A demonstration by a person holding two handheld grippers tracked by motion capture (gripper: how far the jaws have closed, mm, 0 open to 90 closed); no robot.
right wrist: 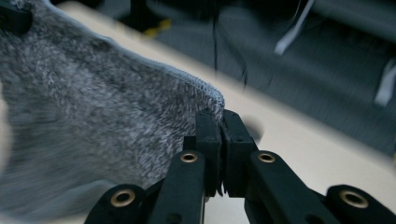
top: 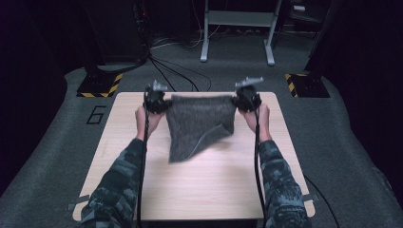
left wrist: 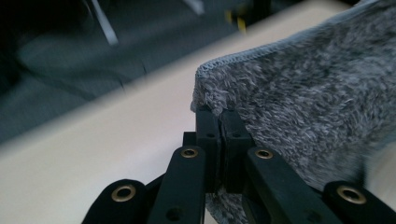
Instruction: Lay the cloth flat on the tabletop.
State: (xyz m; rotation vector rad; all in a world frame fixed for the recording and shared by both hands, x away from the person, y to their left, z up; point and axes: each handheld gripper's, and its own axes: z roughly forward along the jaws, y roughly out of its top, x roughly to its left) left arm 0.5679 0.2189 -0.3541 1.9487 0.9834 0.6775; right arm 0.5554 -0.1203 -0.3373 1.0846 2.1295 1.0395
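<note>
Two grippers lift a grey towel (top: pixel 199 126) by its top corners.
The left gripper (top: pixel 155 100) and right gripper (top: pixel 247 99) each pinch a corner, spreading it above the table's (top: pixel 214 190) far edge; next, likely lay it flat, keeping tension even.

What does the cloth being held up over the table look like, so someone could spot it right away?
Start at the light wooden table. Above its far half, a fuzzy grey towel hangs stretched between the left claw and the right claw, each shut on a top corner. It is mottled dark grey with a stitched hem.
</note>
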